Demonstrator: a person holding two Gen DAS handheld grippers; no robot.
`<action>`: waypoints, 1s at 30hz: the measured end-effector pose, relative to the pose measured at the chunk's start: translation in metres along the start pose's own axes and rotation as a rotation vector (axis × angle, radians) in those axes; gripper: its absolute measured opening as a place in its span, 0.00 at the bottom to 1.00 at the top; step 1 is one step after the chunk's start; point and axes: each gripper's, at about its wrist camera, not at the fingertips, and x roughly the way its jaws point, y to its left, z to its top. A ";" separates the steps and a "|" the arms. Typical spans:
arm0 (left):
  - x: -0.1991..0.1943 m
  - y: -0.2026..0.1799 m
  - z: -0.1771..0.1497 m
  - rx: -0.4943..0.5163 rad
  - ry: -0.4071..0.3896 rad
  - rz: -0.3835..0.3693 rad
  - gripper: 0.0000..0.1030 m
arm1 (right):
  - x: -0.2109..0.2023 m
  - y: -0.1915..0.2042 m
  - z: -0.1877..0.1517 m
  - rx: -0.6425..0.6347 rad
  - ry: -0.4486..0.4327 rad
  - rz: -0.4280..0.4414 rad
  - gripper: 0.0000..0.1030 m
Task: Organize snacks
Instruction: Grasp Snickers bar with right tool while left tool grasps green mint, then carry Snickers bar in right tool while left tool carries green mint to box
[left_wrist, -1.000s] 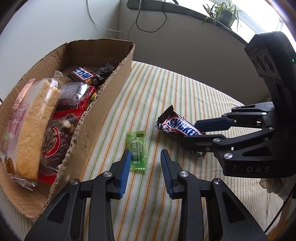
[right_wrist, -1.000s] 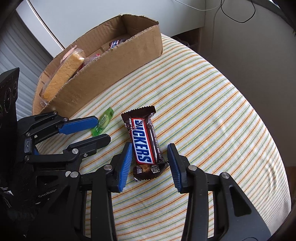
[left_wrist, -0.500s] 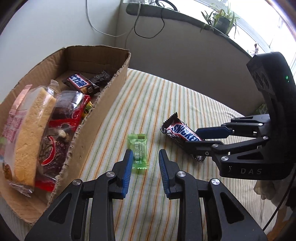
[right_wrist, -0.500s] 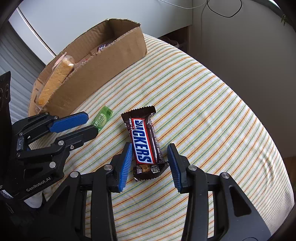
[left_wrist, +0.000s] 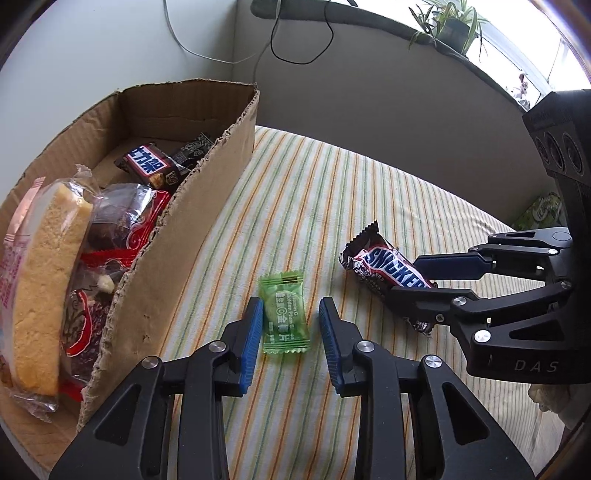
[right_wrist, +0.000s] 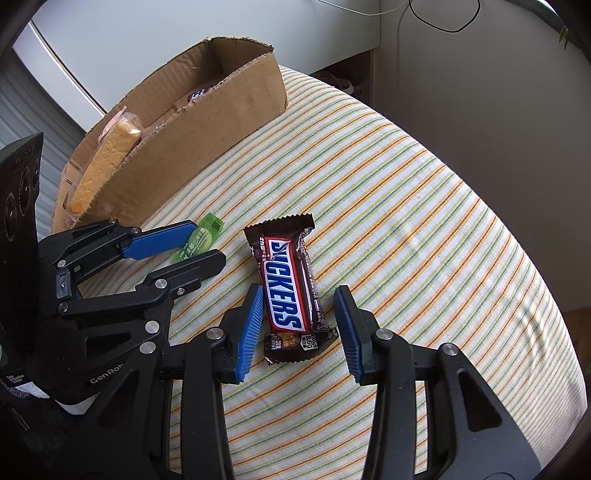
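Observation:
A small green candy packet (left_wrist: 284, 314) lies on the striped cloth between the open jaws of my left gripper (left_wrist: 291, 314); it also shows in the right wrist view (right_wrist: 201, 239). A Snickers bar (right_wrist: 290, 288) lies between the open jaws of my right gripper (right_wrist: 300, 306), untouched; it shows in the left wrist view (left_wrist: 388, 267) too. A cardboard box (left_wrist: 192, 206) to the left holds a wrapped cake slice (left_wrist: 48, 280), a red packet (left_wrist: 122, 240) and a second Snickers (left_wrist: 149, 166).
The striped cloth (right_wrist: 424, 221) covers a rounded table that drops off at the right and far edges. A grey wall with cables (left_wrist: 303, 48) and a potted plant (left_wrist: 454, 22) stand behind.
My left gripper has moved forward, so the green packet now sits between its fingers. My right gripper has closed in around the Snickers bar. Both stay open.

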 end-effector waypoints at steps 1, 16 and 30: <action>0.003 -0.002 0.001 0.004 -0.001 0.004 0.30 | 0.002 0.001 0.001 -0.002 0.001 -0.003 0.40; -0.005 -0.002 -0.003 0.033 -0.016 0.015 0.19 | 0.000 0.012 0.005 0.034 -0.005 -0.038 0.30; -0.046 -0.004 -0.001 0.008 -0.040 -0.052 0.19 | -0.031 0.014 0.010 0.076 -0.043 -0.051 0.30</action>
